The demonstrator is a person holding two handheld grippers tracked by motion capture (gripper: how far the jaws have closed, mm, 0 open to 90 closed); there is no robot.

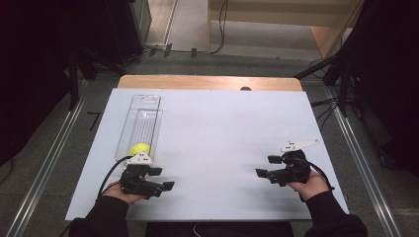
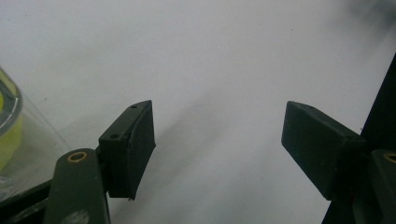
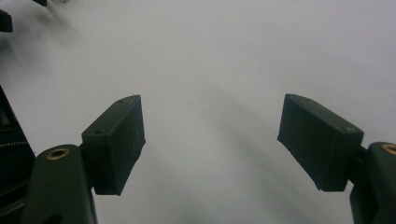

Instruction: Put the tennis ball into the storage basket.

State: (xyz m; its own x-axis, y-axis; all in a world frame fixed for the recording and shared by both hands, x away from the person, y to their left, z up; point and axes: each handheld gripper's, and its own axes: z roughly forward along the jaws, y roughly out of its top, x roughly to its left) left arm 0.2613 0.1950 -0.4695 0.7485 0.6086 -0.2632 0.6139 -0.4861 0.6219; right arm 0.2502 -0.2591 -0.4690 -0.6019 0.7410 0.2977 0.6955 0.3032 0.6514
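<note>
A clear plastic tube (image 1: 140, 126) lies on the white table board (image 1: 217, 128) at the left, running away from me, with a yellow-green ball (image 1: 140, 149) inside its near end. My left gripper (image 1: 162, 178) rests just in front of that end, jaws open and pointing right, nothing between them. In the left gripper view the tube's rim with the yellow ball (image 2: 7, 126) sits at the left edge beside the open gripper (image 2: 217, 140). My right gripper (image 1: 268, 167) lies at the right of the board, open and pointing left; its view has the open gripper (image 3: 210, 142) over bare board.
The board overhangs a wooden table (image 1: 207, 82) whose far edge carries a small dark knob (image 1: 245, 89). Metal rails (image 1: 47, 163) run along both sides on the grey floor. Dark stands and cables crowd the back corners.
</note>
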